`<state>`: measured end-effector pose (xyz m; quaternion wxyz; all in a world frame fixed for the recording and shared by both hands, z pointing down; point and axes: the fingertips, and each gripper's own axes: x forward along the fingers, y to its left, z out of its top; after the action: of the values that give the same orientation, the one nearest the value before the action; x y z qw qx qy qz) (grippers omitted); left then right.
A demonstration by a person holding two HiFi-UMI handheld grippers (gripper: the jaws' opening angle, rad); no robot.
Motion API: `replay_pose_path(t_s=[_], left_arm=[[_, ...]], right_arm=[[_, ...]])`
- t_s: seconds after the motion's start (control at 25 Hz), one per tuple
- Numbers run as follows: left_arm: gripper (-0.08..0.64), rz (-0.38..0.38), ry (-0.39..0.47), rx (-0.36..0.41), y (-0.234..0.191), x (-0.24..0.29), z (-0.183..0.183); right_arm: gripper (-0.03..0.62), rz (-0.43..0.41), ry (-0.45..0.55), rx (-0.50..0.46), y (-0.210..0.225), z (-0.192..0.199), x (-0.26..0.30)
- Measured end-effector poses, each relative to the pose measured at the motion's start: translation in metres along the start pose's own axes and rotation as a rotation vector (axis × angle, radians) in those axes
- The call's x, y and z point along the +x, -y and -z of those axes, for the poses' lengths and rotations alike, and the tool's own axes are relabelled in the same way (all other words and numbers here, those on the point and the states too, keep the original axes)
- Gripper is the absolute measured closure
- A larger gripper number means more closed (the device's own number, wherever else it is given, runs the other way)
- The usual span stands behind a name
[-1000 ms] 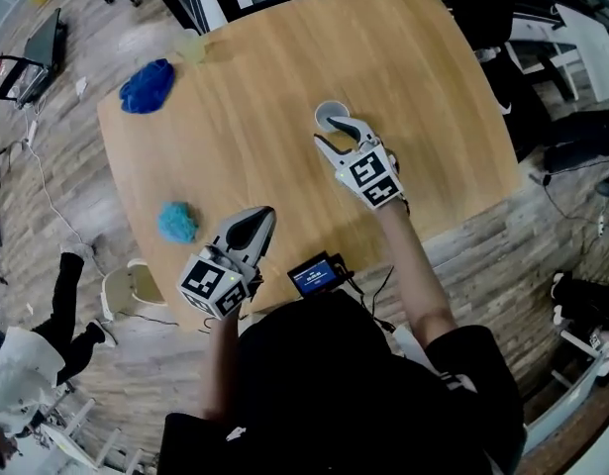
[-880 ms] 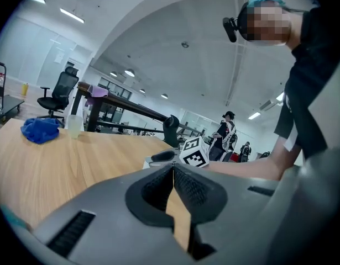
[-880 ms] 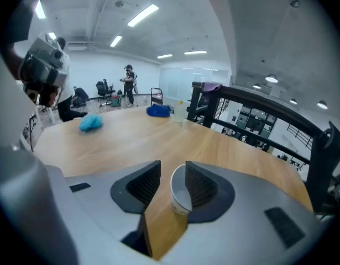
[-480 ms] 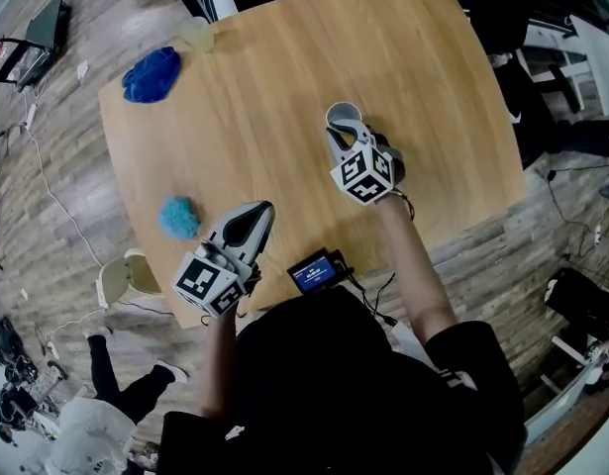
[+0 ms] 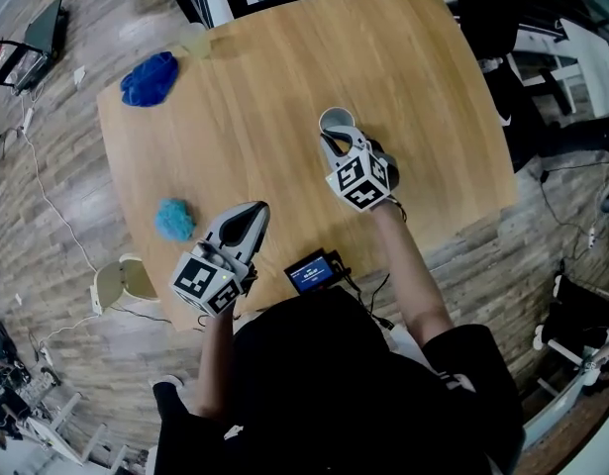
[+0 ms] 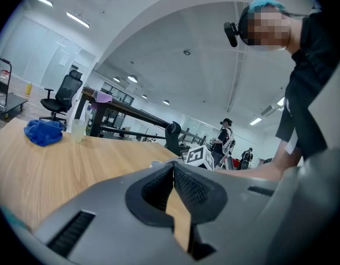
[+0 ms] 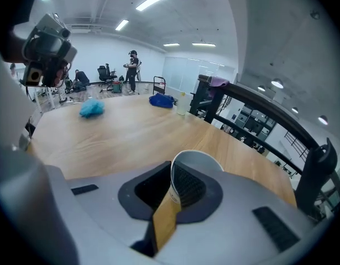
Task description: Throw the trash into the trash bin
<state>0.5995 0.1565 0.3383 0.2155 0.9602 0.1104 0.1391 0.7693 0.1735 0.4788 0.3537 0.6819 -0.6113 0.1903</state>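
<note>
Right gripper [image 5: 334, 139] closing on paper cup [image 7: 198, 160] (white).

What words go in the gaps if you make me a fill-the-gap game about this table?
1. The small crumpled ball near the wooden table's edge is light ____.
2. The left gripper's jaws are ____, with nothing between them.
3. The paper cup is ____ inside.
Missing words: blue; shut; white.
</note>
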Motion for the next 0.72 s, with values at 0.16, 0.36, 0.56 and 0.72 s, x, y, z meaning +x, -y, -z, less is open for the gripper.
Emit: replay_pose_path(t_s=[0.16, 0.36, 0.56, 0.72], left_arm=[[0.551, -0.006, 0.03, 0.012, 0.006, -0.007, -0.006], [0.551, -0.091, 0.057, 0.02, 0.014, -0.039, 0.0], [0.551, -0.218, 0.087, -0.002, 0.011, -0.092, 0.02], [0.551, -0.304, 0.145, -0.005, 0.005, -0.132, 0.02]], right_arm=[[0.578, -0.031, 0.044, -0.003, -0.011, -0.018, -0.006], [0.578, -0.095, 0.135, -0.02, -0.037, -0.054, -0.006], [0.578, -0.189, 0.19, -0.076, -0.093, -0.088, 0.005], [0.578, -0.251, 0.218, -0.132, -0.13, -0.119, 0.013]])
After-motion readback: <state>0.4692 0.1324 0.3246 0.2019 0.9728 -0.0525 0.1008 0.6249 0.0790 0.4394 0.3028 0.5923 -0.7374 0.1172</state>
